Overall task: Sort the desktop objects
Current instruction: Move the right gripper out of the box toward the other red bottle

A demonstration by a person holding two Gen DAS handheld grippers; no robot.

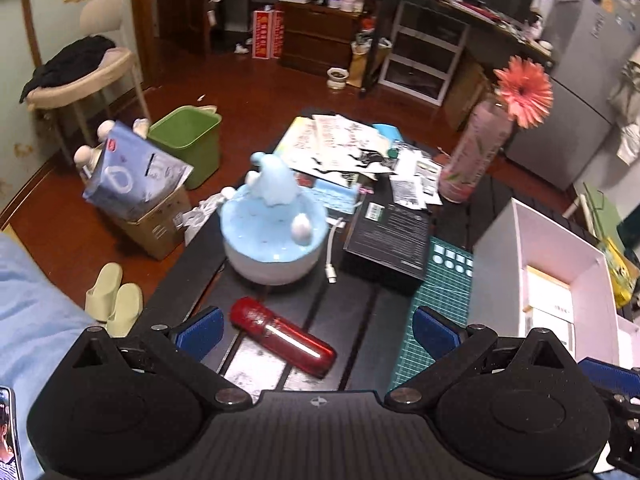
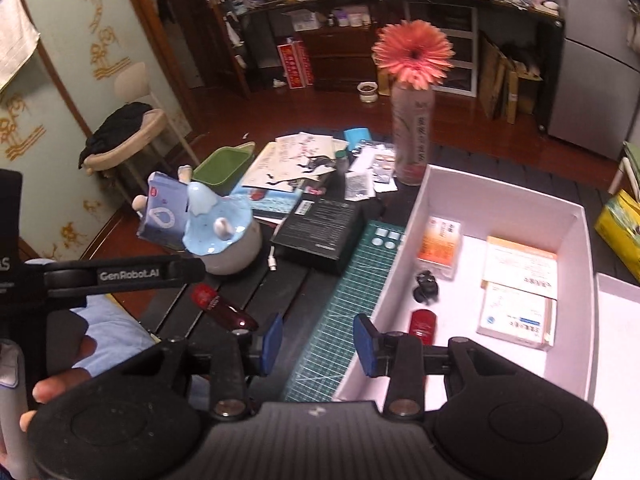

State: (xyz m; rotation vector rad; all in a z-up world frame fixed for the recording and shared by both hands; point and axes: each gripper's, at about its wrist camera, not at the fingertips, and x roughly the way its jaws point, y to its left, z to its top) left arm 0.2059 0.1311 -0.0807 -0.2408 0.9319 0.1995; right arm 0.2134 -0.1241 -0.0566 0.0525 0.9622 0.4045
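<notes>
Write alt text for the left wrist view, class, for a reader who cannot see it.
The open left gripper hovers above a glossy red cylindrical bottle lying on its side on the black slatted table. Behind it stands a pale blue ceramic bowl-shaped ornament, with a flat black box and a white open storage box to the right.

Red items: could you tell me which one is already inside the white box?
The short red cylinder by the white box's near wall; the longer red tube lies outside on the dark table.
</notes>
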